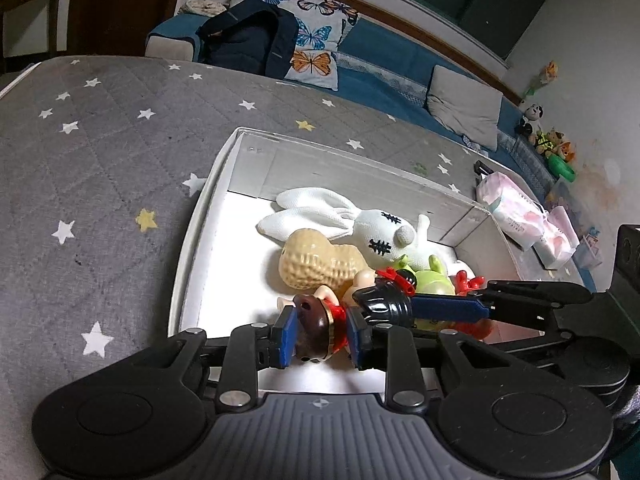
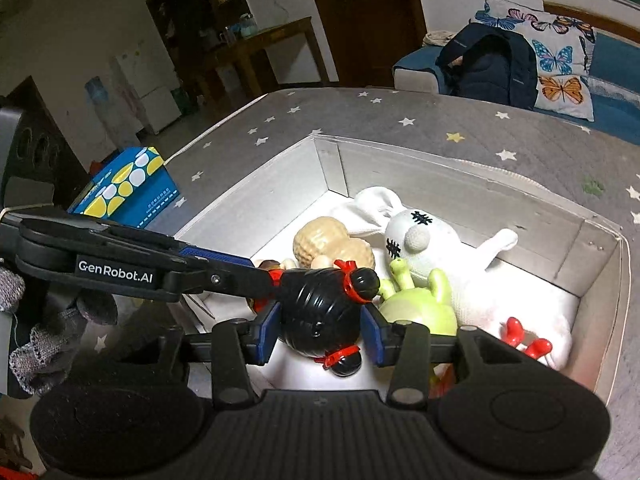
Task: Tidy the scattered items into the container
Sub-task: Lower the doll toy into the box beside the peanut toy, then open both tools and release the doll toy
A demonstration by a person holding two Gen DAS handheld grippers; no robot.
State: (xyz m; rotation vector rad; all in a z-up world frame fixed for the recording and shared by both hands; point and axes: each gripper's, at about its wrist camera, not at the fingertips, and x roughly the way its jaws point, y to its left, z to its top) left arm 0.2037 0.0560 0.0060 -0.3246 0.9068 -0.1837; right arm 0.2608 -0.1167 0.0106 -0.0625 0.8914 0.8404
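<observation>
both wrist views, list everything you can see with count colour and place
box: 1, white, on the grey star quilt
plush rabbit: 1, white, in box
peanut toy: 1, beige, in box beside rabbit
frog toy: 1, green, in box
red toy: 1, in box, partly hidden
brown-haired doll: 1, between the left gripper fingers
black-haired doll: 1, red ties, between the right gripper fingers
tissue packs: pink-white, beyond box
blue spotted box: 1, quilt's edge
backpack: 1, dark, on sofa
butterfly pillows: 2, sofa
</observation>
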